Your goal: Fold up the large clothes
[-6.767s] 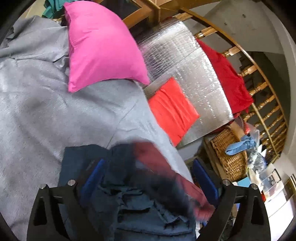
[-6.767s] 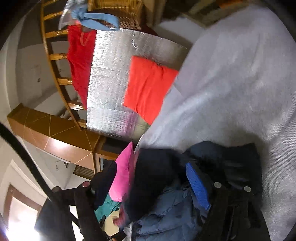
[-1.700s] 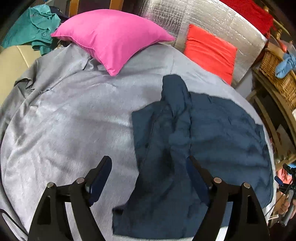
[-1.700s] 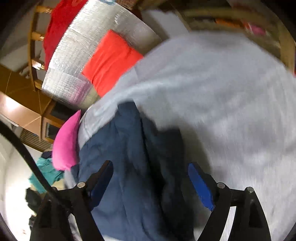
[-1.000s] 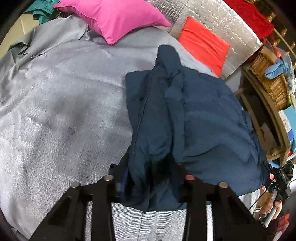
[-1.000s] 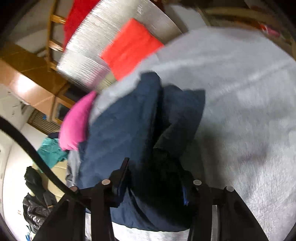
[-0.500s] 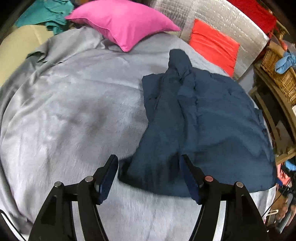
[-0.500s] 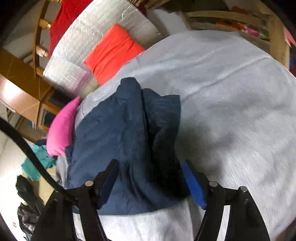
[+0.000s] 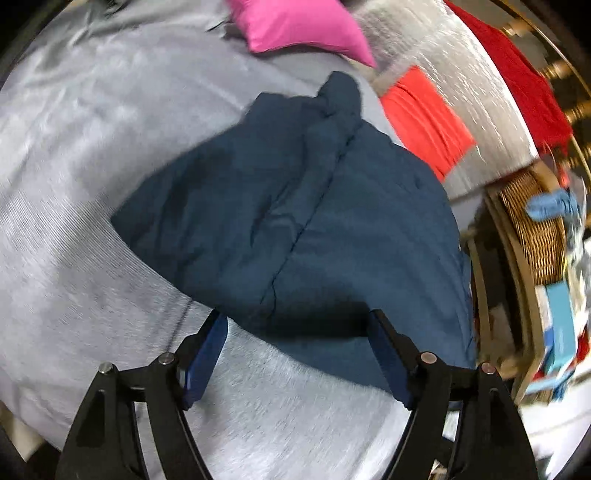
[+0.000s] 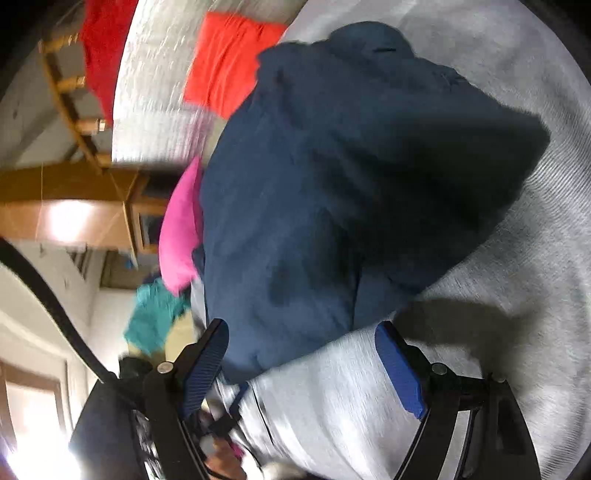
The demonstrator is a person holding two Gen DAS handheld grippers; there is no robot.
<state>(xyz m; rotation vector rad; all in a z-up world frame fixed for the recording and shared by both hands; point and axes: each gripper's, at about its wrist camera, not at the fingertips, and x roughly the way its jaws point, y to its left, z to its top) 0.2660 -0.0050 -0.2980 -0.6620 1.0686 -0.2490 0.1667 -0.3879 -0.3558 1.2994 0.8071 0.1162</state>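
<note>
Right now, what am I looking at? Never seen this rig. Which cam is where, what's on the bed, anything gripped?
There is no robot here: a person holds a two-finger gripper in each hand, and each carries a fisheye camera looking out along its fingers. One picture comes from the left gripper, the other from the right gripper; the black arms with blue pads at the bottom are the fingers.

A dark blue jacket lies on a grey bedspread. Beyond it sit a pink pillow and a red cushion against a silver padded sheet, with a wicker basket to the side.

Nothing is gripped. Both pairs of jaws have just been opening and stand wide, the jacket's near edge just ahead of them.
</note>
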